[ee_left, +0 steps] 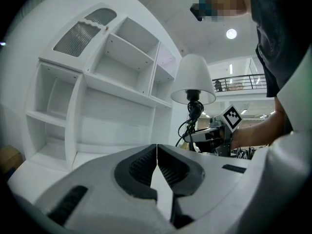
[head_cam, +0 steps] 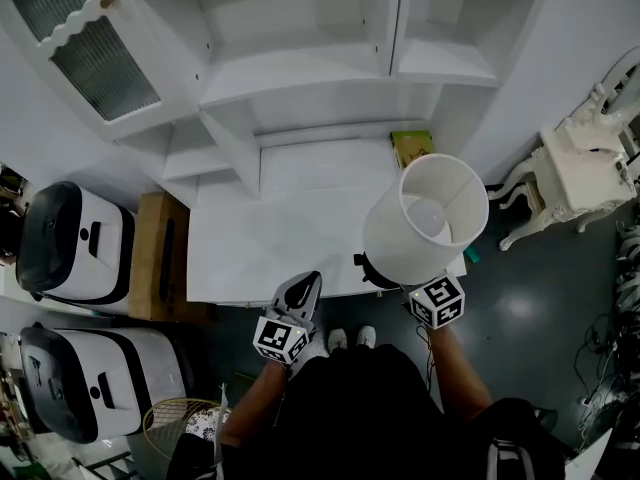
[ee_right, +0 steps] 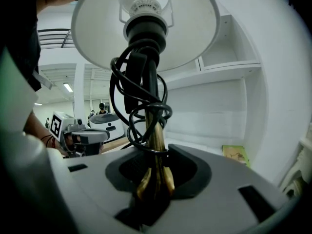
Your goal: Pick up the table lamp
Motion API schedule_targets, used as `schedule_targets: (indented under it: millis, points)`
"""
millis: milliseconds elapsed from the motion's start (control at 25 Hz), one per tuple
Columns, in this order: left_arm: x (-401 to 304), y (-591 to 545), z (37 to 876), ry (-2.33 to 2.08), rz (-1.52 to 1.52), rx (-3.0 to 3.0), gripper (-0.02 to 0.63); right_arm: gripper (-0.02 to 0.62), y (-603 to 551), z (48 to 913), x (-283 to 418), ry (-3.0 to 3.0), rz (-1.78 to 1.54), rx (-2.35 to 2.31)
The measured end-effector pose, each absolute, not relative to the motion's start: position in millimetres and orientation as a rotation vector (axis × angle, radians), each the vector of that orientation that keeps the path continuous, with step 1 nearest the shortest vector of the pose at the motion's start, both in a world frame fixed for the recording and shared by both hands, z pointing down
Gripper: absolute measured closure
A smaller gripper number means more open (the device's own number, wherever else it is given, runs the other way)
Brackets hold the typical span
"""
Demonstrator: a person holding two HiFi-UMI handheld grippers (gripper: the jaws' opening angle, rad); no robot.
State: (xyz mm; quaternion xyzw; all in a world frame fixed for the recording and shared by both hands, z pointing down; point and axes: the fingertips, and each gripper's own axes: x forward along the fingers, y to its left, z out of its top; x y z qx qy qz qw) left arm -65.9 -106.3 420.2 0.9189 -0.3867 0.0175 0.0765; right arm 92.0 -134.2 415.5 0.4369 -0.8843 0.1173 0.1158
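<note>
The table lamp (head_cam: pixel 425 218) has a white drum shade, a black socket, a brass stem and a black cord wound round it. In the head view it hangs over the white table's (head_cam: pixel 260 243) front right corner. My right gripper (ee_right: pixel 156 182) is shut on the brass stem (ee_right: pixel 157 145), with the shade (ee_right: pixel 146 21) right above it. The lamp's base is hidden by the jaws. My left gripper (head_cam: pixel 302 293) is shut and holds nothing, at the table's front edge, left of the lamp. From the left gripper view the lamp (ee_left: pixel 195 82) shows up and to the right.
White shelving (head_cam: pixel 300 58) rises behind the table. A green-yellow book (head_cam: pixel 412 146) lies at the table's back right. A wooden side table (head_cam: pixel 160 258) and two white machines (head_cam: pixel 75 243) stand left. A white ornate stand (head_cam: pixel 575 173) is at right on the dark floor.
</note>
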Motion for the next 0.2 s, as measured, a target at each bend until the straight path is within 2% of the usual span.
schedule_targets:
  millis: [200]
  points:
    - [-64.0,-107.1,420.1,-1.132,0.034,2.776,0.586,0.468,-130.0,420.5,95.1,-2.582,0.347,1.274]
